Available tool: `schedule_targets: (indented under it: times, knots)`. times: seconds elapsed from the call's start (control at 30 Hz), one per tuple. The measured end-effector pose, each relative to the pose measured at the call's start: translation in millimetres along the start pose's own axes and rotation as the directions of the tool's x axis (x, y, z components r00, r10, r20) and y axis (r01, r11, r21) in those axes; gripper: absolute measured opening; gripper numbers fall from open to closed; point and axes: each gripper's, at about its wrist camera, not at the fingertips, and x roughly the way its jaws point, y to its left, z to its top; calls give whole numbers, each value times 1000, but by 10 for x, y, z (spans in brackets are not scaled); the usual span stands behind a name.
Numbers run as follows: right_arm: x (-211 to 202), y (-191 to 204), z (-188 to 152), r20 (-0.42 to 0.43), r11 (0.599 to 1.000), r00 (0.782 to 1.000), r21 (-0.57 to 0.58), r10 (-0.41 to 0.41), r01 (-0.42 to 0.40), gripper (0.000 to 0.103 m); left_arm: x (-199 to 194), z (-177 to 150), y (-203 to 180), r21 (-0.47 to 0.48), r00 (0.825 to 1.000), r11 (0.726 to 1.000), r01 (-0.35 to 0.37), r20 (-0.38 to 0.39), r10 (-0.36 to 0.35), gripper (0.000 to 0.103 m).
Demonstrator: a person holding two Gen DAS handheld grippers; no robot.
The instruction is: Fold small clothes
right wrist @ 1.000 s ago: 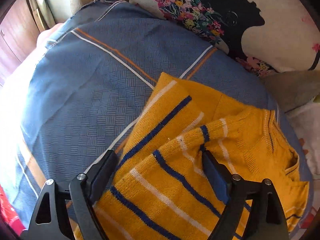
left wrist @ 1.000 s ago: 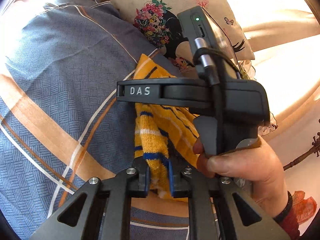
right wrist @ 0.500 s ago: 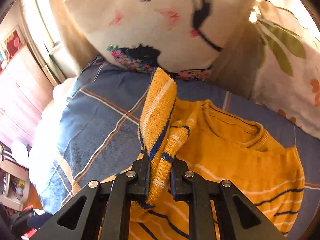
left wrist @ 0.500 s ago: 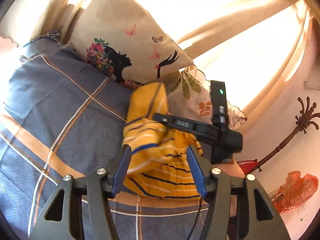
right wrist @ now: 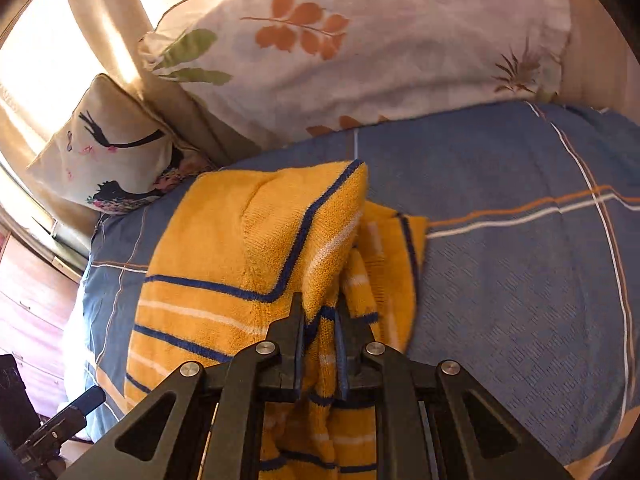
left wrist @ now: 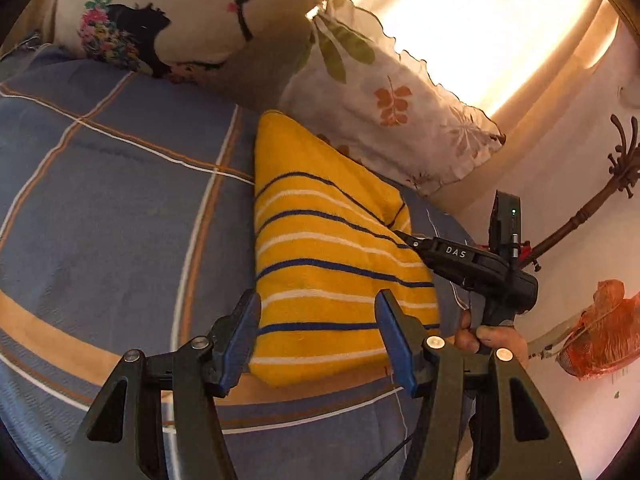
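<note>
My left tool is wide apart and holds nothing. Its 2 blue pads stand on either side of the near end of the yellow sweater, a little above it as far as I can judge, because the fisheye lens bends the view there.

The sweater lies folded on the bed cover, which is blue with orange and white lines. The sweater has dark blue and white stripes. Its far corner points toward the 2 pillows at the head of the bed: the pillow with a black bird and flowers and the white pillow with printed leaves, which it nearly touches.

My right tool is closed tight on a bunch of the same sweater. The pinched fold rises between the narrow fingers, and 1 layer of the knit lies turned over the rest. In the left camera I see this right tool at the right edge of the sweater, with my right hand around its handle.

By the wall at the right stand a dark wooden coat stand and an orange bag.
</note>
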Motion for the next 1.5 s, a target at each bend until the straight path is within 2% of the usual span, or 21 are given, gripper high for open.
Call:
schedule_targets:
  times: [0.07, 0.17, 0.3, 0.47, 0.53, 0.63, 0.7, 0.77, 0.9, 0.97, 1.03, 1.07, 1.1, 1.13, 1.17, 1.2, 1.27, 1.33, 1.4, 1.47, 1.5]
  knots:
    - [-38, -163, -48, 5, 1000, 1000, 23, 10, -10, 14, 219, 18, -80, 9, 999, 1000, 13, -37, -12, 57]
    - [-35, -209, -44, 35, 999, 999, 14, -33, 32, 13, 463, -48, -151, 33, 998, 999, -25, -63, 27, 58]
    - [-51, -375, -44, 37, 999, 999, 37, -30, 29, 14, 577, -140, -132, 47, 996, 997, -54, -65, 57, 60]
    - [-160, -424, -96, 57, 999, 998, 33, -30, 28, 37, 424, -132, -160, 86, 995, 995, -58, -73, 64, 60]
    - [-219, -460, -110, 66, 998, 998, 55, -12, 9, 67, 280, -85, -178, 104, 998, 994, -39, -43, 44, 60]
    - [-278, -578, -120, 106, 985, 987, 114, 120, -132, 85, 125, 71, -87, 90, 999, 995, -48, 17, 47, 67]
    - [-254, -653, -106, 114, 969, 979, 163, 168, -186, 88, 140, 207, 79, 41, 997, 997, -67, 30, 66, 72]
    - [-166, -712, -86, 99, 957, 978, 206, 186, -203, 88, 249, 343, 246, -3, 997, 997, -72, 7, 72, 74]
    - [83, -747, -76, 50, 948, 977, 238, 206, -212, 88, 710, 497, 416, -20, 992, 999, -46, -119, 43, 75]
    - [201, -747, -70, 48, 939, 972, 252, 228, -233, 88, 940, 517, 409, -24, 987, 1000, 3, -161, -7, 79]
    - [278, -713, -46, 57, 932, 965, 253, 255, -261, 89, 1103, 522, 388, -62, 977, 995, 73, -194, -83, 81]
    - [324, -687, -33, 51, 928, 963, 256, 266, -270, 88, 1135, 529, 365, -79, 975, 993, 84, -198, -98, 81]
    - [368, -648, -27, 40, 926, 959, 249, 281, -282, 75, 1135, 546, 328, -86, 974, 992, 88, -201, -103, 80]
    - [407, -613, -26, 21, 924, 955, 244, 297, -293, 60, 1099, 569, 279, -89, 973, 991, 102, -200, -119, 73]
    - [432, -576, -13, 8, 917, 948, 253, 318, -309, 58, 1032, 604, 223, -86, 973, 989, 119, -191, -133, 66]
    - [411, -532, 11, 10, 907, 940, 257, 342, -333, 51, 955, 650, 163, -74, 973, 989, 130, -181, -142, 65]
    - [287, -421, 72, 29, 908, 930, 208, 366, -364, 48, 814, 755, 34, -47, 976, 989, 143, -157, -148, 63]
    - [175, -323, 141, 65, 910, 925, 164, 376, -381, 47, 760, 852, -76, -12, 985, 996, 91, -145, -92, 63]
    - [150, -307, 197, 96, 917, 929, 150, 358, -369, 51, 783, 879, -127, 31, 991, 999, -28, -131, 32, 64]
    - [214, -388, 218, 102, 948, 964, 181, 247, -262, 57, 860, 818, -99, 59, 978, 990, -130, -156, 137, 64]
    - [243, -448, 209, 97, 967, 985, 198, 140, -157, 59, 888, 752, -63, 64, 967, 983, -171, -178, 179, 64]
